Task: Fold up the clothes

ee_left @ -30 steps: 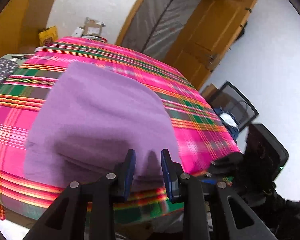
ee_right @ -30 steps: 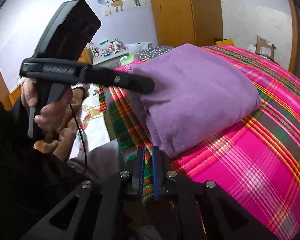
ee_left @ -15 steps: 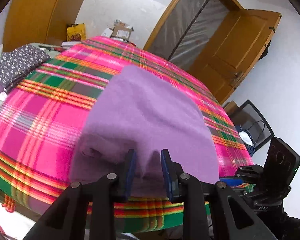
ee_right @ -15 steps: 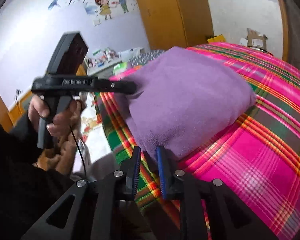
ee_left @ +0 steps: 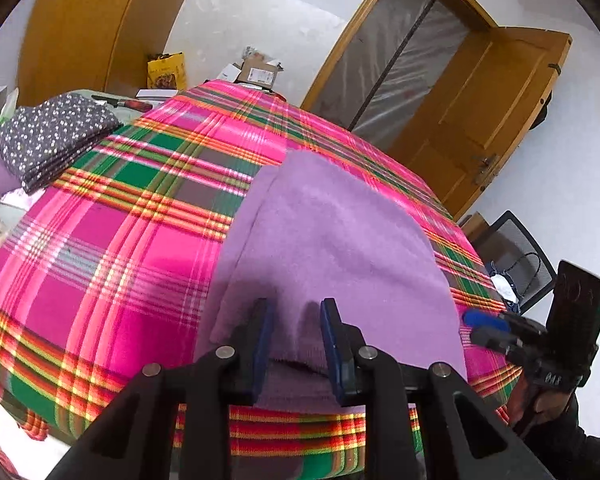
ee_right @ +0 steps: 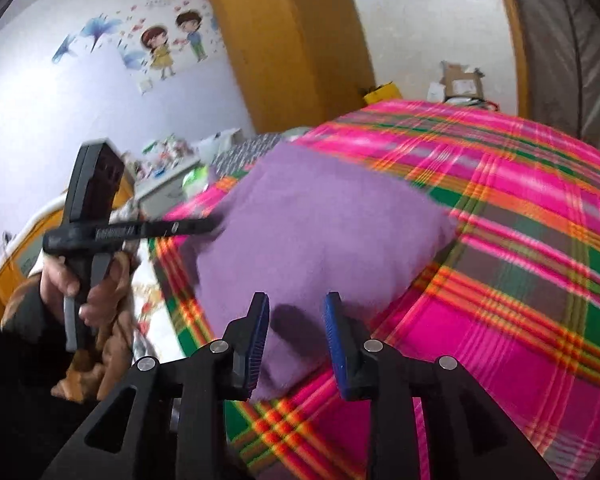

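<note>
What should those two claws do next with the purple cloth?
Probably draw both back. The cloth already lies folded on the plaid cover. The right gripper is opening, its pads clear of the cloth; the left gripper stands open over the near edge.

A wide stretch of bare plaid bed cover (ee_left: 112, 240) is lying open to the left of the folded purple garment (ee_left: 332, 248), giving a gripper room to pass. A stack of dotted dark clothes (ee_left: 52, 136) is sitting past the bed's far left corner. Boxes (ee_left: 256, 72) are crowding the far end. A chair (ee_left: 516, 256) is standing beside the right edge.
</note>
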